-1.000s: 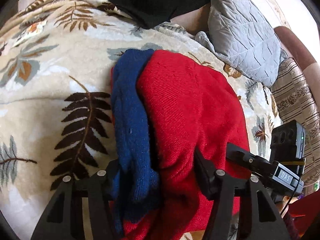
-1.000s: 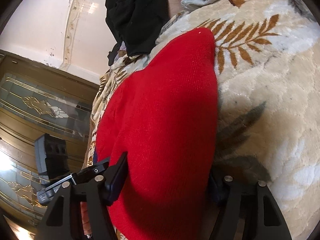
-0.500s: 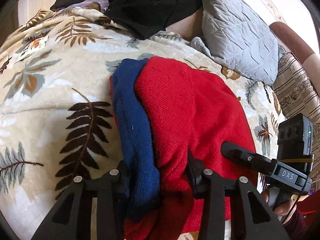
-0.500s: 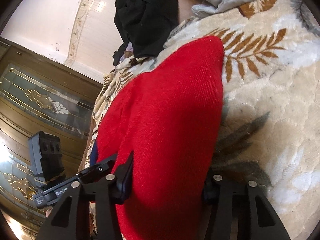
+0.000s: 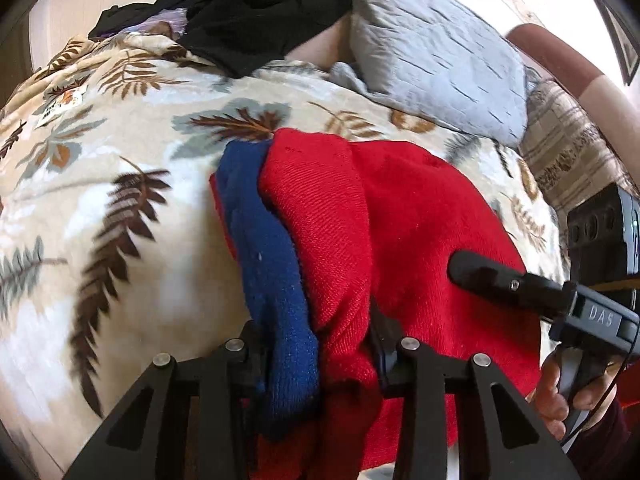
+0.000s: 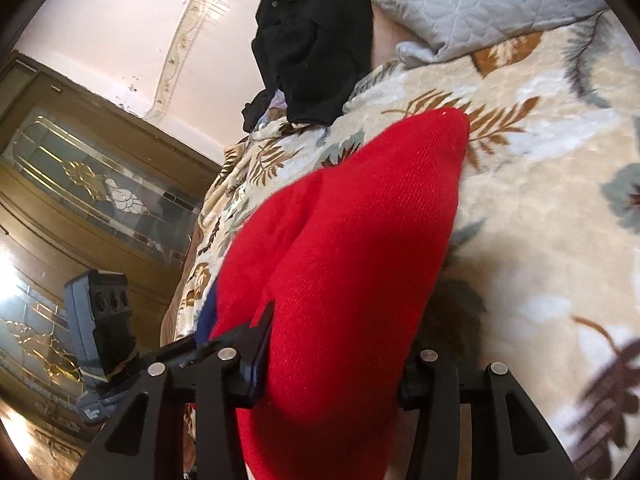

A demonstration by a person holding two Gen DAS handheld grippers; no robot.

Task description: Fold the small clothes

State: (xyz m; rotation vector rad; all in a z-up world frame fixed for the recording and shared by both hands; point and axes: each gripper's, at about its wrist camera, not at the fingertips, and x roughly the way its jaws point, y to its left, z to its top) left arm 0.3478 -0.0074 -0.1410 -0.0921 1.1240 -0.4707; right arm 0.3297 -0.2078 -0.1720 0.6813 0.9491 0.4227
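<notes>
A small red knit garment [image 5: 420, 240] with a blue band [image 5: 268, 256] lies on a leaf-patterned blanket [image 5: 100, 168]. My left gripper [image 5: 320, 352] is shut on its near edge, pinching the blue band and a red fold. My right gripper [image 6: 332, 356] is shut on the red garment [image 6: 348, 240] at its near right edge, cloth bulging between the fingers. In the left wrist view the right gripper's finger [image 5: 504, 280] lies over the red cloth. The garment's near hem is hidden behind both grippers.
A black garment [image 5: 256, 8] lies at the blanket's far end. A grey quilted pillow [image 5: 436, 56] sits at the back right, with a striped cushion [image 5: 568, 152] beside it. A wooden glass-paned cabinet [image 6: 92, 200] stands beyond the bed's left side.
Both grippers have closed tighter on the cloth and pulled back toward me and up. The garment's near edge has bunched and lifted; more blanket shows beyond it.
</notes>
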